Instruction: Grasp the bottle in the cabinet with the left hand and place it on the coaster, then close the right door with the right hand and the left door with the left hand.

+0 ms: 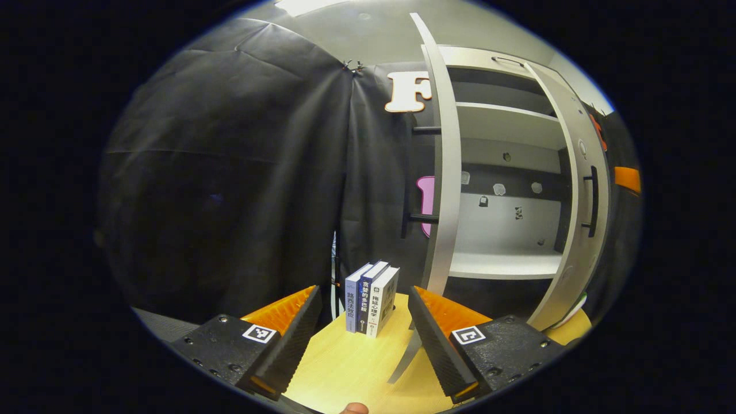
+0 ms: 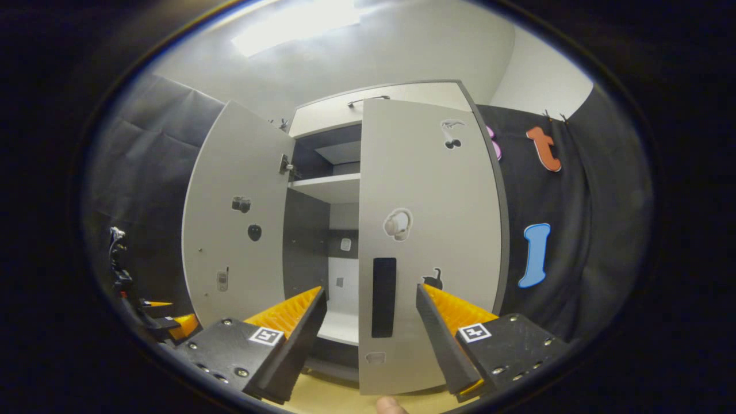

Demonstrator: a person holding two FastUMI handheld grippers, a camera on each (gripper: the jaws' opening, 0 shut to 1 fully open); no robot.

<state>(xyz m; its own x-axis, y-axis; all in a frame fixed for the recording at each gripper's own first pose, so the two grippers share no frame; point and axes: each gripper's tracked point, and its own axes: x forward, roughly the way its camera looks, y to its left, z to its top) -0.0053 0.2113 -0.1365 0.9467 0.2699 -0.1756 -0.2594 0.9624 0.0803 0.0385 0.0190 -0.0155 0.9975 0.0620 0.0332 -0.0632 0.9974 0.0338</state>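
The grey cabinet (image 1: 506,123) stands on a wooden table (image 1: 345,368), and the shelves I can see inside it are bare. In the left gripper view its left door (image 1: 444,172) shows edge-on, swung wide, with the right door (image 1: 578,190) partly swung in. My left gripper (image 1: 363,296) is open and holds nothing, low over the table in front of the left door. In the right gripper view the right door (image 2: 428,230) faces me, its black handle (image 2: 384,296) just beyond my open right gripper (image 2: 371,290). The left door (image 2: 236,230) stands open.
Three upright books (image 1: 371,299) stand on the table just ahead of the left gripper, left of the cabinet. Black cloth (image 1: 230,172) walls the booth. The other gripper (image 2: 164,325) shows small at the lower left of the right gripper view. A fingertip (image 2: 391,406) shows at the bottom edge.
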